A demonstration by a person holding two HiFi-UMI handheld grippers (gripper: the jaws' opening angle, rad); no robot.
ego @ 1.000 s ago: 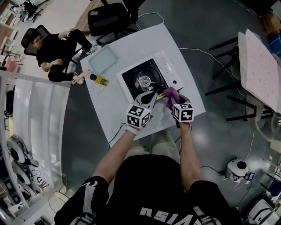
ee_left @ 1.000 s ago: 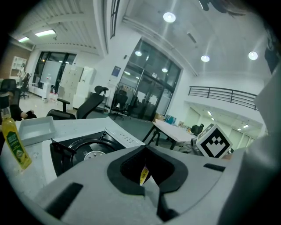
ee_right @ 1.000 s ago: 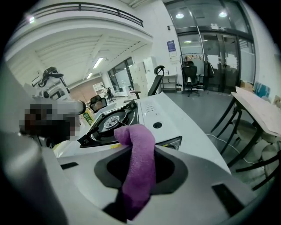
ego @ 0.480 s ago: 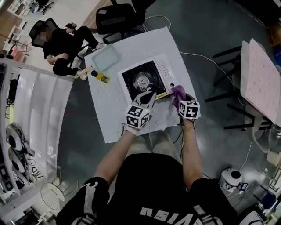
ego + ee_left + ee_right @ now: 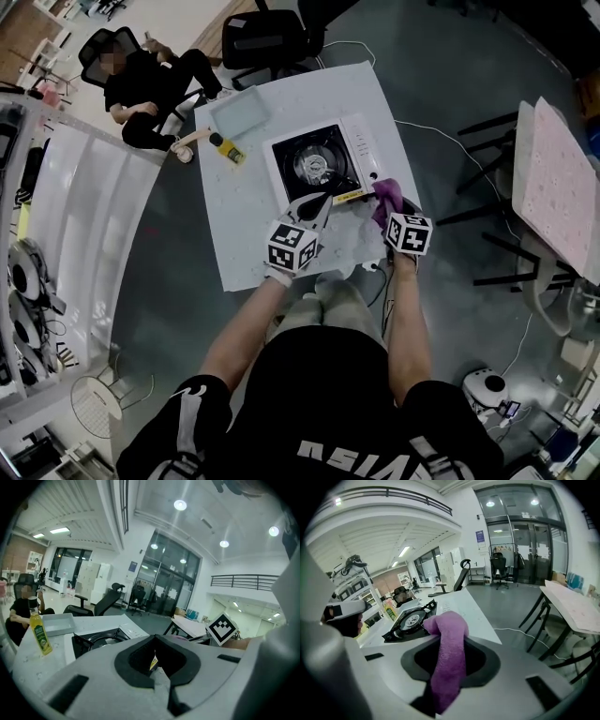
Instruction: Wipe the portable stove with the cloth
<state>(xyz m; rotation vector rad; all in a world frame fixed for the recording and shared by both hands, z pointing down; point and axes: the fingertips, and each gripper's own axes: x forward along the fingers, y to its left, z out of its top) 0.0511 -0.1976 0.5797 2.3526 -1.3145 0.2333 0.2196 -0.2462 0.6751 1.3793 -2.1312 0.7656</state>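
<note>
Room: grey hall floor is surrounding the white tabletop [image 5: 246, 220], and I am standing at its near edge.
Task item: the portable stove [image 5: 314, 167] is sitting on the far right part of the tabletop, black burner top facing up.
Change, right tool: within the last second I am carrying the right tool [image 5: 450, 641] from the stove's near edge toward its near right corner, and lifting it slightly.
Change, left tool: the left tool [image 5: 322, 201] is rising a little and is hovering just off the stove's near edge.
Meaning for task: I am judging that one pass along the near edge is ending. The burner top is probably still waiting for the cloth.
Right tool state: the jaws are clamping the purple cloth [image 5: 387, 197], and its free end is bunching out past the tips beside the stove's corner.
Left tool state: the jaws are standing closed together and are carrying nothing.
Tray [image 5: 241, 114]: this shallow pale container is lying at the tabletop's far left corner and is showing nothing inside.
Bottle [image 5: 228, 148]: it is standing upright between the tray and the stove, well apart from both tools, and is holding yellow liquid.
</note>
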